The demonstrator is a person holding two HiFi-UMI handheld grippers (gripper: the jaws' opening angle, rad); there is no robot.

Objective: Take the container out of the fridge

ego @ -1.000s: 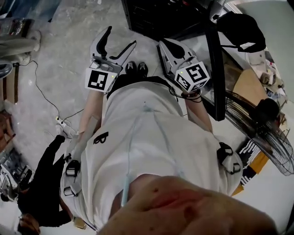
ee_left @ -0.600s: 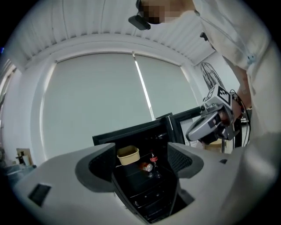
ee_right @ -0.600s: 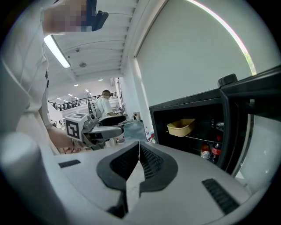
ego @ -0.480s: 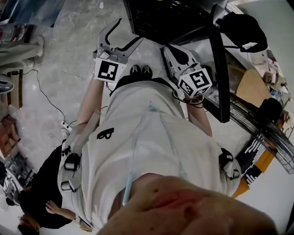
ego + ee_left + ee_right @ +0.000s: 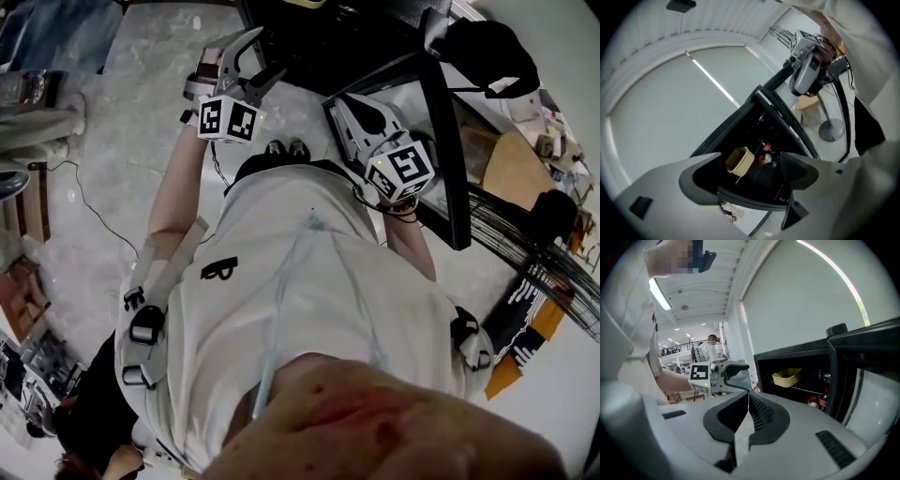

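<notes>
A tan open container (image 5: 739,161) sits on a wire shelf inside the black fridge (image 5: 754,136); the right gripper view shows the same container (image 5: 786,377) on that shelf. My left gripper (image 5: 750,171) is open, short of the fridge opening, with the container framed between its jaws at a distance. In the head view the left gripper (image 5: 251,58) is raised at the fridge's front edge. My right gripper (image 5: 748,397) is shut on nothing, held lower near the open door (image 5: 441,141), and appears as the right gripper (image 5: 337,97) in front of my chest.
Red-capped bottles (image 5: 822,401) stand on the fridge's lower level. A standing fan (image 5: 539,253) and a black bag (image 5: 487,52) are to the right of the door. A cable (image 5: 89,202) runs over the grey floor at left. A person (image 5: 710,350) stands far behind.
My left gripper has risen and moved forward to the fridge's front, still open. The right gripper has hardly moved.
</notes>
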